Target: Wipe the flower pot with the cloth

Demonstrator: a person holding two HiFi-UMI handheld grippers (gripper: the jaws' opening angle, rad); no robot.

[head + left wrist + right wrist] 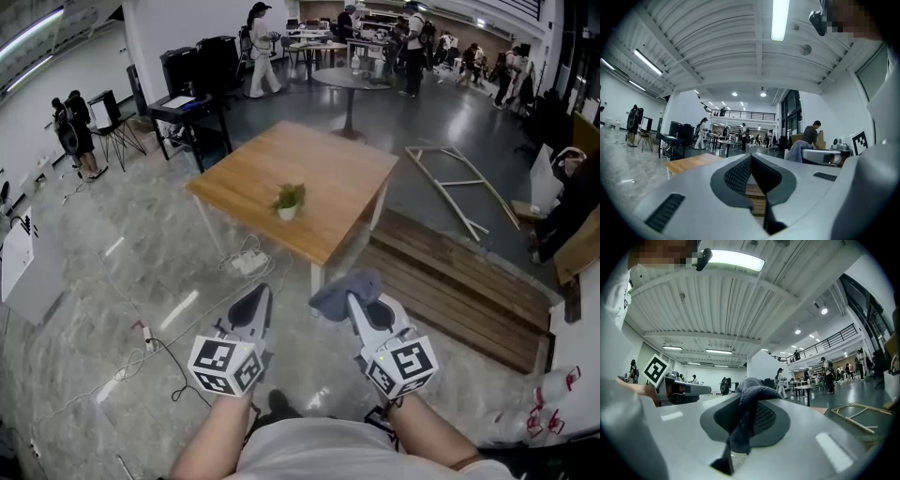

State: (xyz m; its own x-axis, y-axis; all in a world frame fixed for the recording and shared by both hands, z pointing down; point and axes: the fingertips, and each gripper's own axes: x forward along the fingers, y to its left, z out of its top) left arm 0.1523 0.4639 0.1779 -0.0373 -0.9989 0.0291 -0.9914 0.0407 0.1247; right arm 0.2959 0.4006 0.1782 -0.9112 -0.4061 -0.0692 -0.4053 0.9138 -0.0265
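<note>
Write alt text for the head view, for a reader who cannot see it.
Seen from above, two pairs of tongs are held out level over a grey floor: the right tongs grip a grey-blue cloth, and the left tongs are shut and empty. Ahead, on a wooden table, stands a small plant in a white flower pot, not yet touched.

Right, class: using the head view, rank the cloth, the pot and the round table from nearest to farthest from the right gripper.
1. The cloth: clamped in the right gripper's jaws.
2. The pot: on the wooden table ahead, slightly left.
3. The round table: far back, beyond the wooden table.
</note>
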